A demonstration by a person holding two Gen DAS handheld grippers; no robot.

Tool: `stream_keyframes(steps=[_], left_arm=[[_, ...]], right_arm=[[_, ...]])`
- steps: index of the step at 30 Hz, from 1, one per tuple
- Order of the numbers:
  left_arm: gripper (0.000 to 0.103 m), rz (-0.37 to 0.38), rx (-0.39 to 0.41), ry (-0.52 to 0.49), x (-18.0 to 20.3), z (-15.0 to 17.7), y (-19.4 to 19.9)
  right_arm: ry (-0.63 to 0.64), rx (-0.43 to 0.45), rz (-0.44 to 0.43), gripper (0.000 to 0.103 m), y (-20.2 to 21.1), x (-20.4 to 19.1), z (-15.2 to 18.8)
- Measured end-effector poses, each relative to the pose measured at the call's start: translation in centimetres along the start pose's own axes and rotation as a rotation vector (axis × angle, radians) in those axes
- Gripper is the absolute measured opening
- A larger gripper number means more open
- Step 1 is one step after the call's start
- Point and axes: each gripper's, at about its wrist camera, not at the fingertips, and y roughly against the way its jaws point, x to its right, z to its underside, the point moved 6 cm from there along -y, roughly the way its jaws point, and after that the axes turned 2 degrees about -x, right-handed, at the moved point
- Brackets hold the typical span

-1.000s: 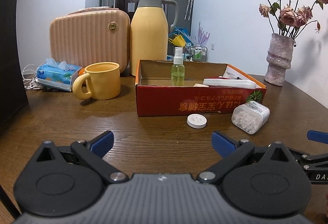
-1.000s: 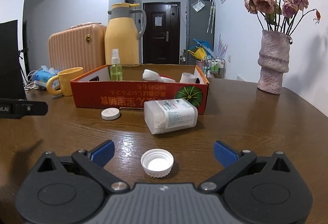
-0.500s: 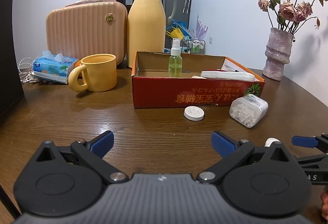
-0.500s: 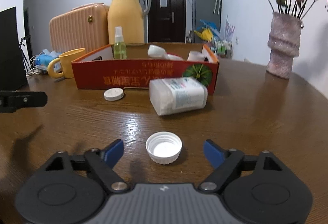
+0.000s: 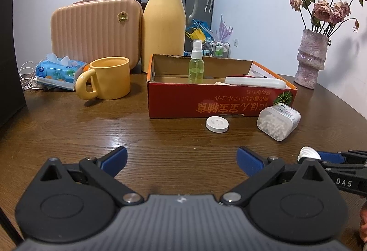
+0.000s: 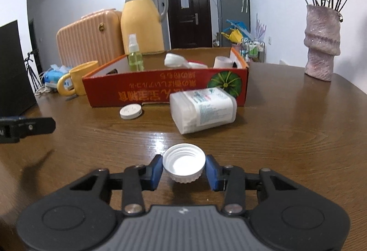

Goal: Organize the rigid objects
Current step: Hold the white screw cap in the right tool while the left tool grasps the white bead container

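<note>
My right hand-held gripper (image 6: 184, 169) is closing on the white bottle cap (image 6: 184, 162), which sits open side up on the brown worktop (image 6: 286, 136), and the blue pads look like they are just touching its ridged sides. I think the cap is very light, hard and a bit slippery, so I hold it by the ridged rim and squeeze softly, or it could pop out. My left hand-held gripper (image 5: 181, 159) is wide open with nothing in it, and the red cardboard box (image 6: 160, 90) waits near, behind the tipped-over cotton swab jar (image 6: 204, 110).
</note>
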Motion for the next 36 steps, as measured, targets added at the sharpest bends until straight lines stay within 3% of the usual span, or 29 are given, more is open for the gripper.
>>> stream_keyframes(steps=[11,18,25,36], left_arm=[[0.103,-0.001,-0.015,0.0,0.1,0.2,-0.5],[0.103,0.057,-0.044,0.005,1.1,0.1,-1.6],[0.103,0.103,-0.062,-0.031,4.5,-1.1,-3.6],[0.103,0.154,-0.031,-0.168,12.4,-2.9,-7.7]], right_arm=[[-0.056,0.11,0.057,0.039,1.5,2.7,-1.5],[-0.108,0.145,0.096,0.039,1.5,6.1,-2.4],[-0.143,0.158,0.131,0.039,1.4,9.4,-2.6],[-0.194,0.166,0.168,0.039,1.5,13.1,-2.7]])
